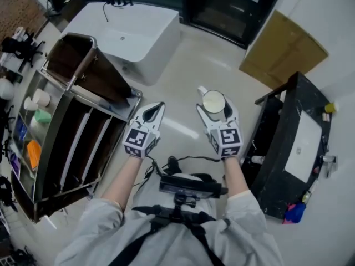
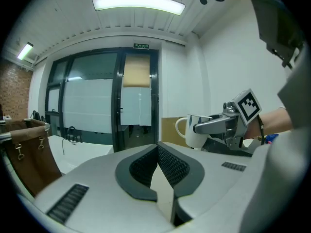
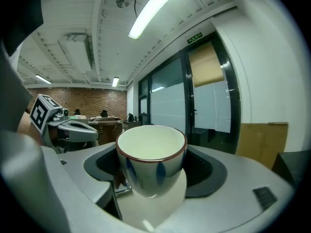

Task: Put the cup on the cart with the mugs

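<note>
The right gripper's (image 1: 215, 106) ribbed jaws clasp a round, glazed cup (image 3: 151, 159) with a dark-red rim; the left gripper's (image 2: 158, 148) jaws sit clenched, empty.

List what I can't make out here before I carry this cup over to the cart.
Head view: the pale items on the cart shelf are too small to tell whether they are mugs, or how much room is beside them.
Right gripper view: the cup has its base hidden, sunk between the right gripper's jaws.
Left gripper view: of the cart, only its brown bag shows, cut off by the left edge.
</note>
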